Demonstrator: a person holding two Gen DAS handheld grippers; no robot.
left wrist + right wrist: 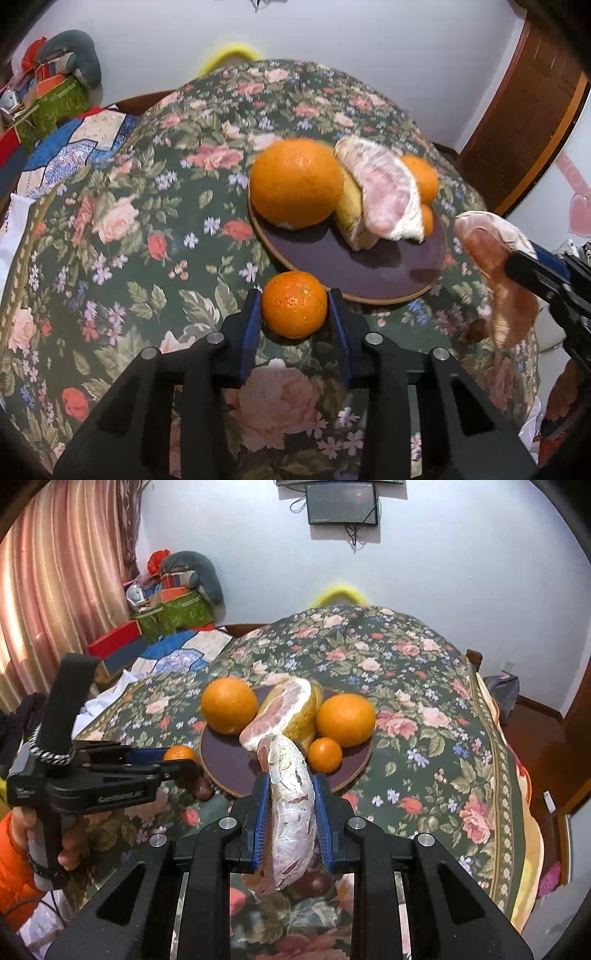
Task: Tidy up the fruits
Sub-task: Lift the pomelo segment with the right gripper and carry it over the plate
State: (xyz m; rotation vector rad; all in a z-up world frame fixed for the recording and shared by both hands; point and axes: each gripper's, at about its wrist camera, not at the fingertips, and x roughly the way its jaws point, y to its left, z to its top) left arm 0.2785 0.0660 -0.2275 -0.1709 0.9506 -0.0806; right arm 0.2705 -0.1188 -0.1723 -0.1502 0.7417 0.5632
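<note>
"GenRobot.ai" in raised letters on left gripper (177, 762) body; small label above unreadable.

The left hand-held gripper (183, 762) is showing a black frame with blue finger pads, white lettering on its side, a braided cord and a black strap. The right hand-held gripper (290, 794) is showing matching black arms, blue pads and silver screw heads, and the person's hand (70, 853) is emerging from an orange sleeve (14, 867).

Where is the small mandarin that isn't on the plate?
Left wrist view, centre: the small mandarin sits on the floral cloth between the left claw pads, beside the plate.
</note>
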